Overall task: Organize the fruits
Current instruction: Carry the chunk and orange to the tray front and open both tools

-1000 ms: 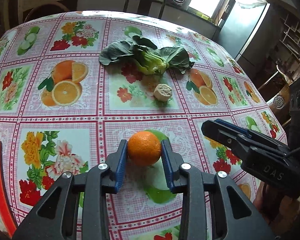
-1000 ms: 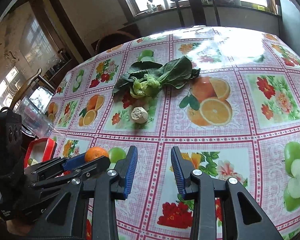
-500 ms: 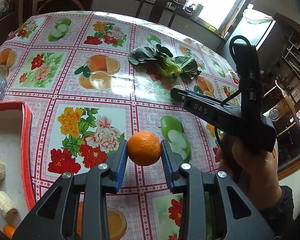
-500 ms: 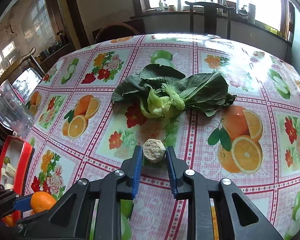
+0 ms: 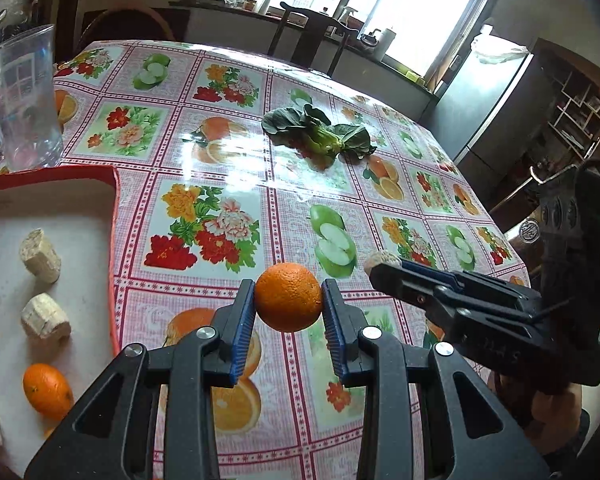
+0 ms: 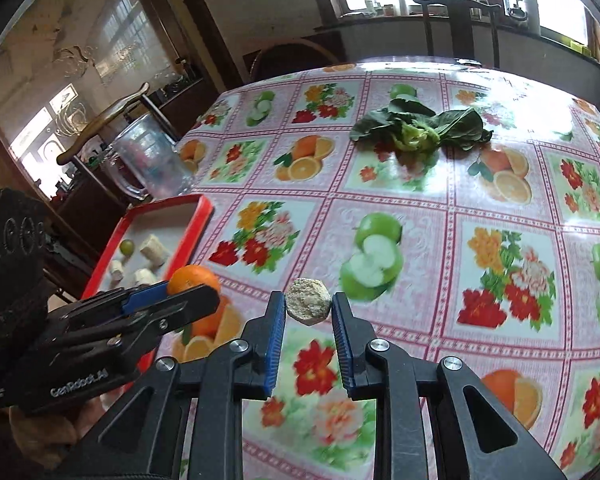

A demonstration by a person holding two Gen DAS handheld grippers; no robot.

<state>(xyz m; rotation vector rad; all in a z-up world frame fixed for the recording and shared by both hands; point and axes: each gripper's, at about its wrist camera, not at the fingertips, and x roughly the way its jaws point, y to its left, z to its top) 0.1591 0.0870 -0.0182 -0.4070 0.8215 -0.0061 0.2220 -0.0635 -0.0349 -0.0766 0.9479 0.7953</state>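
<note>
My left gripper (image 5: pixel 288 298) is shut on an orange (image 5: pixel 288 297) and holds it above the tablecloth, just right of a red-rimmed tray (image 5: pixel 114 216). The tray holds several pale cut chunks (image 5: pixel 40 250), another orange (image 5: pixel 47 391) and a small green fruit (image 6: pixel 127 247). My right gripper (image 6: pixel 308 307) is shut on a pale beige cut chunk (image 6: pixel 309 306), lifted off the table. In the left wrist view the right gripper (image 5: pixel 384 266) reaches in from the right with that chunk (image 5: pixel 380 259) at its tip. In the right wrist view the left gripper (image 6: pixel 188 292) carries the orange (image 6: pixel 192 278) beside the tray (image 6: pixel 202 220).
A leafy green vegetable (image 5: pixel 320 134) lies far out on the fruit-and-flower tablecloth (image 5: pixel 220 152). A clear glass mug (image 5: pixel 22 100) stands behind the tray at the left. Dark chairs (image 6: pixel 454 24) and a window counter lie beyond the table. A hand (image 5: pixel 552 412) grips the right tool.
The right gripper closed on the beige chunk near the vegetable and lifted it back toward the tray. The left gripper carried the orange left, bringing the tray into view.
</note>
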